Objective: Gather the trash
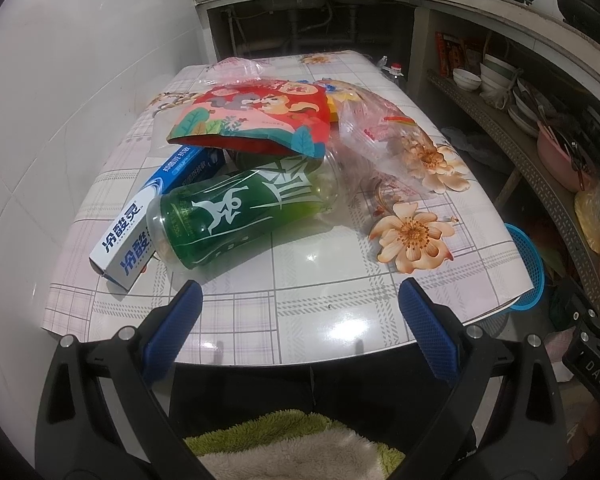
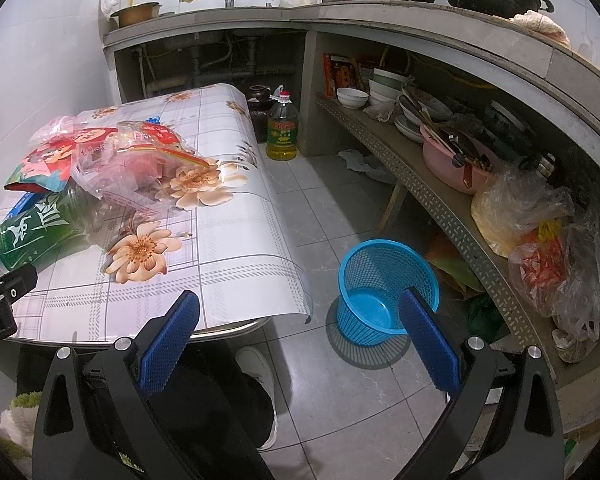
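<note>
A green plastic bottle (image 1: 240, 212) lies on its side on the flowered table (image 1: 340, 288), next to a blue and white toothpaste box (image 1: 140, 228). A red snack bag (image 1: 256, 120) rests on them, with a clear plastic bag (image 1: 380, 136) to its right. My left gripper (image 1: 300, 292) is open and empty, just short of the bottle. My right gripper (image 2: 300, 304) is open and empty, above the floor between the table edge and a blue mesh bin (image 2: 384, 284). The bottle (image 2: 40, 224), the snack bag (image 2: 44, 164) and the clear bag (image 2: 140, 160) also show in the right wrist view.
The blue bin (image 1: 528, 268) stands on the tiled floor right of the table. A shelf with bowls (image 2: 352, 98), a pink basin (image 2: 452, 164) and plastic bags (image 2: 540, 240) curves along the right. A cooking oil bottle (image 2: 282, 128) stands on the floor behind the table.
</note>
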`<control>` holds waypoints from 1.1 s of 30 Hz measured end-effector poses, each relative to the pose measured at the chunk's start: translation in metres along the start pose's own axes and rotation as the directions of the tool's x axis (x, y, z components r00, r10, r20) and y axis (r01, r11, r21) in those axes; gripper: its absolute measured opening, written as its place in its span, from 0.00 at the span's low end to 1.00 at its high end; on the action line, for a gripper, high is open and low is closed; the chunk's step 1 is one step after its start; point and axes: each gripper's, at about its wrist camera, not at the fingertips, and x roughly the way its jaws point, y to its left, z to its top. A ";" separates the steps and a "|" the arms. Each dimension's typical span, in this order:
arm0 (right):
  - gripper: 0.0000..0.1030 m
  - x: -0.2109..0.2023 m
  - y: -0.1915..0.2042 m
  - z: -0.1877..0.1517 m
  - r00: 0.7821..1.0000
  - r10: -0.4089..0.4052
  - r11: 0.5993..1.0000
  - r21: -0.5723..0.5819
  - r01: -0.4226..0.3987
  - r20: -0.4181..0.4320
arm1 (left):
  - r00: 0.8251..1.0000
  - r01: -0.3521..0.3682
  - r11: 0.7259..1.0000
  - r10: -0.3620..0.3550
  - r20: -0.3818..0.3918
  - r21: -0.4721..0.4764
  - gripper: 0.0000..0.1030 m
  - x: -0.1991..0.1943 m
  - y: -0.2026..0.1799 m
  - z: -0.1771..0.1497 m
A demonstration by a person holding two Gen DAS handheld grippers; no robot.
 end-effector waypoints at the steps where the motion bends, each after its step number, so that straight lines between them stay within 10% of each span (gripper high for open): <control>1: 0.94 0.000 0.000 0.000 1.000 -0.001 1.000 0.000 0.001 0.000 | 1.000 0.000 1.000 0.000 -0.002 0.000 0.92 0.000 0.000 0.000; 33: 0.94 0.008 0.005 0.007 1.000 0.026 1.000 -0.004 -0.026 -0.012 | 1.000 0.002 1.000 -0.002 0.013 -0.018 0.92 0.005 0.016 0.001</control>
